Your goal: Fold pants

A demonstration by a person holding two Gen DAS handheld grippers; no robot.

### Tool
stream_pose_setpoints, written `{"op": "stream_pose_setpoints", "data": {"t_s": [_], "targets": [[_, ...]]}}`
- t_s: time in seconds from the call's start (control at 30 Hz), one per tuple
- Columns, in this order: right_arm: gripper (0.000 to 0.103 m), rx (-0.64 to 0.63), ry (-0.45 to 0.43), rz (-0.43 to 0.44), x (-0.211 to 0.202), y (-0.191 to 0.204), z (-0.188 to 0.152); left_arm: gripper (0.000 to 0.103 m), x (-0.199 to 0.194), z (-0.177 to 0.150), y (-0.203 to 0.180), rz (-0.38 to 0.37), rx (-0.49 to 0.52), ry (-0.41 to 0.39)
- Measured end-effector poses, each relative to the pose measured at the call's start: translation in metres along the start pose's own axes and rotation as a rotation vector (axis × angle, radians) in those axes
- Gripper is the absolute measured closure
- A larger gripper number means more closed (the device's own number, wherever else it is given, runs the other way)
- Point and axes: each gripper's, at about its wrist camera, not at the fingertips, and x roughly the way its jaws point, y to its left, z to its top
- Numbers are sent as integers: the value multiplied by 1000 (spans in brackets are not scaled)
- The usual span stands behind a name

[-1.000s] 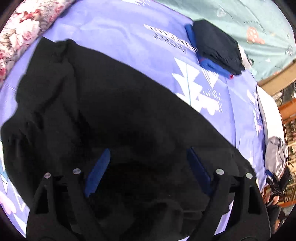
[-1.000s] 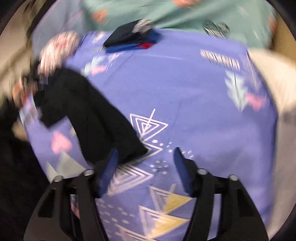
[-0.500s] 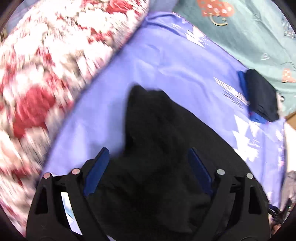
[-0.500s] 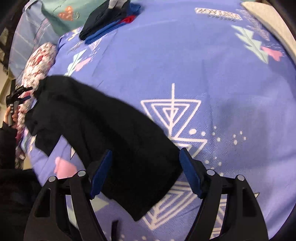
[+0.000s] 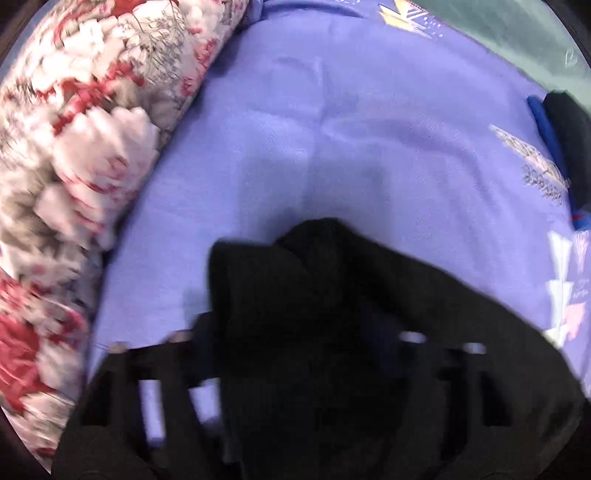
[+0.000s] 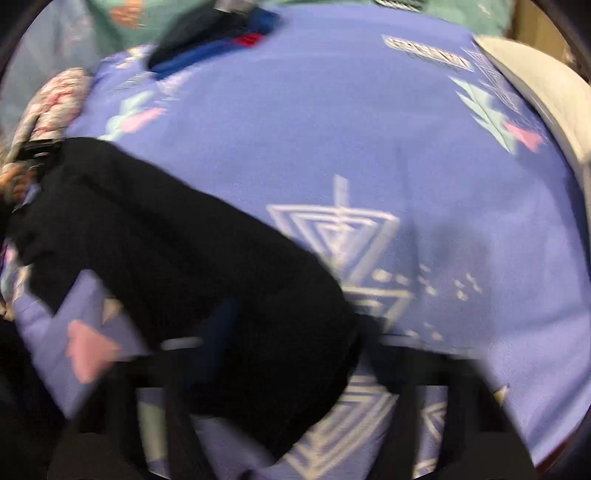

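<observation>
One black pants (image 5: 332, 295), two claws (image 5: 295, 354).

A purple sheet (image 6: 369, 129) with white geometric prints covers the bed; a floral pillow (image 5: 74, 166) lies along its left edge. Folded dark clothes (image 6: 207, 40) sit at the far end; teal bedding (image 5: 517, 40) lies beyond.

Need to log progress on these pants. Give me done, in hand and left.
Done: the black pants lie stretched along the purple bedsheet, apparently doubled leg over leg, though blur hides the layers. In hand: the left tongs sit at one end of the fabric and the right tongs at the other; neither grip is clear. Left: folding end to end, perhaps then joining the folded clothes.
</observation>
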Motion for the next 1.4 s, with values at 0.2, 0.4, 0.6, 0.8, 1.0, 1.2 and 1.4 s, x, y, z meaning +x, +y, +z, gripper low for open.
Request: {"op": "stream_pose_setpoints", "data": {"t_s": [0.2, 0.4, 0.6, 0.8, 1.0, 1.2, 1.4], "targets": [[92, 31, -160, -22, -37, -23, 28, 88, -55, -1, 11, -89, -55, -124], [92, 22, -285, -53, -70, -51, 83, 88, -125, 10, -1, -144, -37, -300], [92, 85, -342, -54, -64, -95, 162, 88, -125, 36, -13, -138, -80, -326], [92, 155, -162, -65, 25, -129, 218, 86, -48, 55, -27, -73, -109, -168], [33, 122, -135, -316, 75, -123, 228, 25, -2, 65, -14, 117, -140, -108], [29, 136, -217, -264, 26, -98, 194, 23, -52, 44, 20, -5, -207, -162], [9, -85, -133, 209, -7, 24, 112, 18, -121, -28, 36, -99, -177, -213]]}}
